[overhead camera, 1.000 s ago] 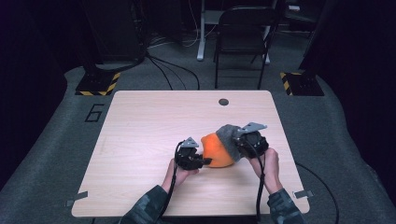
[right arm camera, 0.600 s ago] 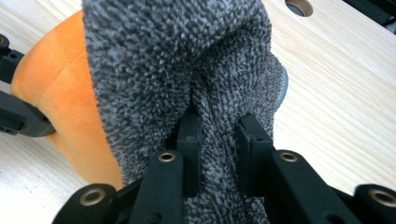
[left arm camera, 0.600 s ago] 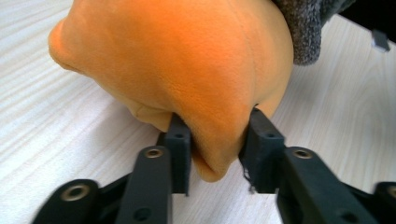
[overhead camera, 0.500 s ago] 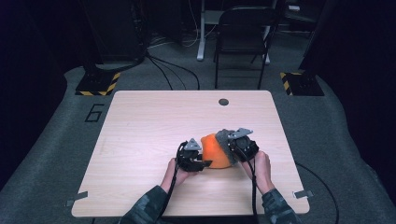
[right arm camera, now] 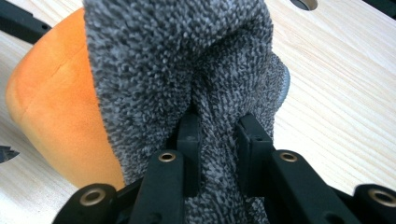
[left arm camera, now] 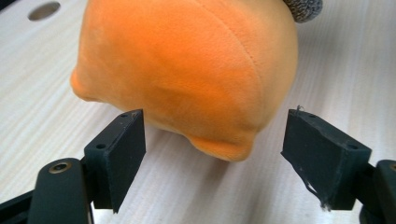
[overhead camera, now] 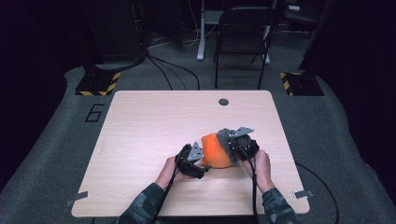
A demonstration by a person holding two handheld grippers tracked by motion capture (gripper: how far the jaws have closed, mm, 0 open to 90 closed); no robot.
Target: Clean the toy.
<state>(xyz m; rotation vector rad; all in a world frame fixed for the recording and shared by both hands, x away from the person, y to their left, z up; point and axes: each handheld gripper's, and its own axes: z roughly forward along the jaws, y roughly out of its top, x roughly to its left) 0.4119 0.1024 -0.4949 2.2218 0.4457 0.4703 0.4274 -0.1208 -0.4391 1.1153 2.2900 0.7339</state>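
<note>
right gripper (right arm camera: pixel 218 135) clamped on grey cloth (right arm camera: pixel 187 60) over orange plush toy (left arm camera: pixel 187 70); left gripper (left arm camera: pixel 215 154), jaws apart, should close squarely on plush base.

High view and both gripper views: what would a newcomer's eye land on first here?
The orange plush toy on the near right part of the wooden table stands out first. The right gripper is shut on its grey fuzzy part, while the left gripper sits open at the toy's other side, jaws either side of a small bump.
</note>
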